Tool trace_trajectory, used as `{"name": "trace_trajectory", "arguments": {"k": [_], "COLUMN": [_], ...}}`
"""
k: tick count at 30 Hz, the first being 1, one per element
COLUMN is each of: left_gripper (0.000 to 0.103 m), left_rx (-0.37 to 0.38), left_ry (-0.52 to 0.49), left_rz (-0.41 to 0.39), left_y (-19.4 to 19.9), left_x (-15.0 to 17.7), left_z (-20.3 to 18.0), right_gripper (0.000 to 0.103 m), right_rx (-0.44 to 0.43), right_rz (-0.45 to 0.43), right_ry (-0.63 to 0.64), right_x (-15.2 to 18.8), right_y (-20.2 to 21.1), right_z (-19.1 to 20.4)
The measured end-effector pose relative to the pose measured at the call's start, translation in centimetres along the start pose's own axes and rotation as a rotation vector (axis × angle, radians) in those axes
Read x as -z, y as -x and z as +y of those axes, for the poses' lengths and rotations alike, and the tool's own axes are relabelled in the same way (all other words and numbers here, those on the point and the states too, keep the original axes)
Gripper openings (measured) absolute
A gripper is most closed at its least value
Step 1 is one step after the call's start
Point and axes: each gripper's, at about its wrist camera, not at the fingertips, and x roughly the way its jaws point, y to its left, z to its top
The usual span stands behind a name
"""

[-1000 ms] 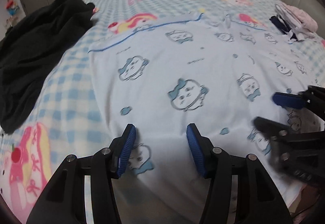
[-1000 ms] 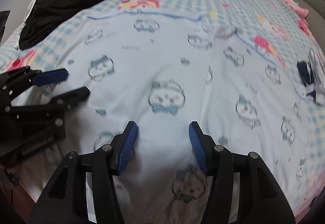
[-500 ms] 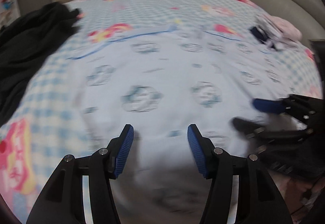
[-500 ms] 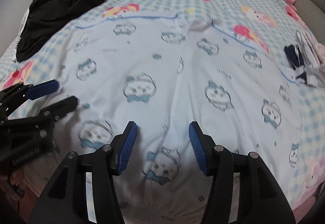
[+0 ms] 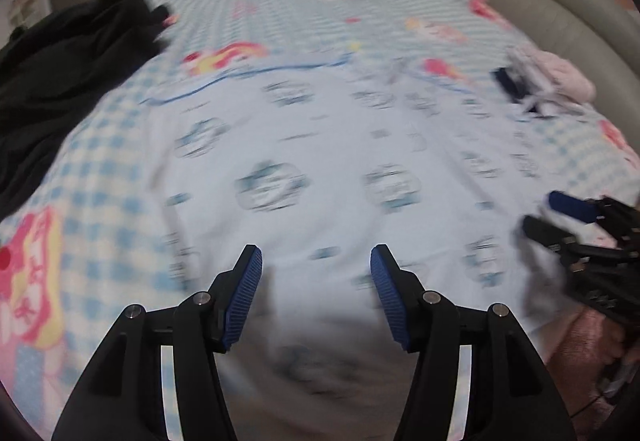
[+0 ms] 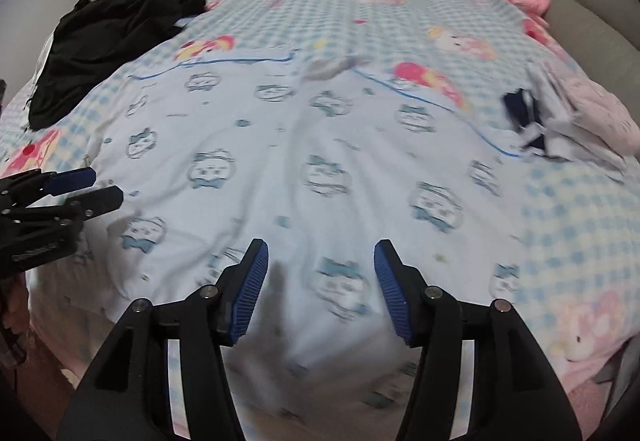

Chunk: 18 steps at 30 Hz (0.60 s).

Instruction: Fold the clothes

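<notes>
Fingers come nearest in both wrist views: the left gripper (image 5: 316, 273) and the right gripper (image 6: 320, 269) each hold their blue pads well apart, with nothing between them, hovering over the near hem of the pale blue cat-print garment (image 6: 320, 169). That garment lies spread flat on the checked bed (image 6: 580, 209), its near edge draping over the bed's side at 6 o'clock and its blue-piped far edge running across toward 12. In the left view the picture is blurred, so fine creases cannot be read. Judging by the layout, the step in hand is a fold of this spread piece; the next move calls for both grippers to close on matching points of one edge and carry it evenly. Farther off, a black garment (image 6: 116, 41) sits heaped at 10 o'clock, and a small pile of pink and navy clothes (image 6: 568, 117) lies at 2 o'clock.
</notes>
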Motion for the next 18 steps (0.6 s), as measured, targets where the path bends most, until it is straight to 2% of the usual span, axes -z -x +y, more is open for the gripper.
{"name": "trace_trajectory", "arguments": {"k": [6,9,14,18], "left_gripper": [0.059,0.06,0.062,0.062], "left_rx": [0.039,-0.029,0.006,0.007], "left_ry": [-0.1,-0.094,0.0,0.003], "left_rz": [0.051,0.092,0.064,0.052], "left_y": [-2.7,-3.6,-1.4,-1.3], "left_x": [-0.1,0.8,1.7,2.0], "left_z": [-5.9,-5.6,-2.5,-3.3], "right_gripper": [0.057,0.057,0.057,0.058], "right_rx": [-0.028,-0.045,-0.117,-0.119], "right_rz": [0.039,0.038,0.022,-0.026], "right_ry": [-0.031,-0.033,-0.088,-0.139], "right_x": [2.2,2.9,3.6,3.3], "right_y": [-1.5,-1.5,-0.6,0.4], "right_z": [-1.2,-1.8,-3.9,-3.9]}}
